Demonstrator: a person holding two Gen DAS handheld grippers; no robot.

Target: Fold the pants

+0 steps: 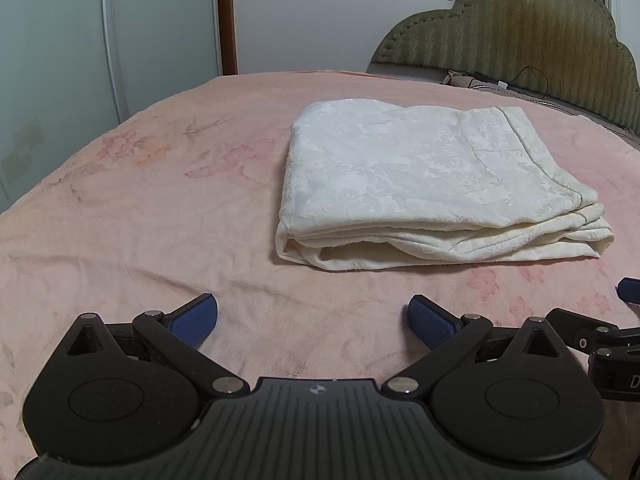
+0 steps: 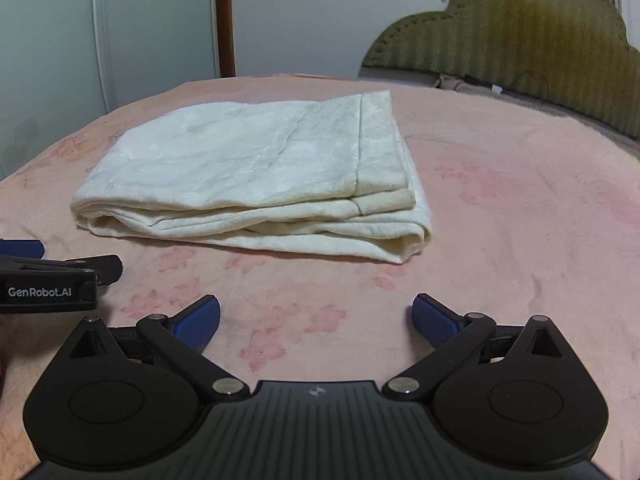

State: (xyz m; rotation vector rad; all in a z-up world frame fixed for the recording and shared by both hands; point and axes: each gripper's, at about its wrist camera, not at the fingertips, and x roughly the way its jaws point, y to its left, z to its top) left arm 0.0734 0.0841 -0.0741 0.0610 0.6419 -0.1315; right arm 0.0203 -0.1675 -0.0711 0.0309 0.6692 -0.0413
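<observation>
"GenRobot.AI" in white on black body of left tool (image 2: 24, 249), seen in right wrist view. Left wrist view: lone "D" at frame edge on right tool (image 1: 629, 289), rest cut off. No other readable txt.

The cream-white pants (image 1: 432, 184) lie folded in a flat stacked rectangle, layered edges showing at 6 o'clock.

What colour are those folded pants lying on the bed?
The folded pants are cream white with a faint woven floral texture, clearest in the left wrist view.
</observation>
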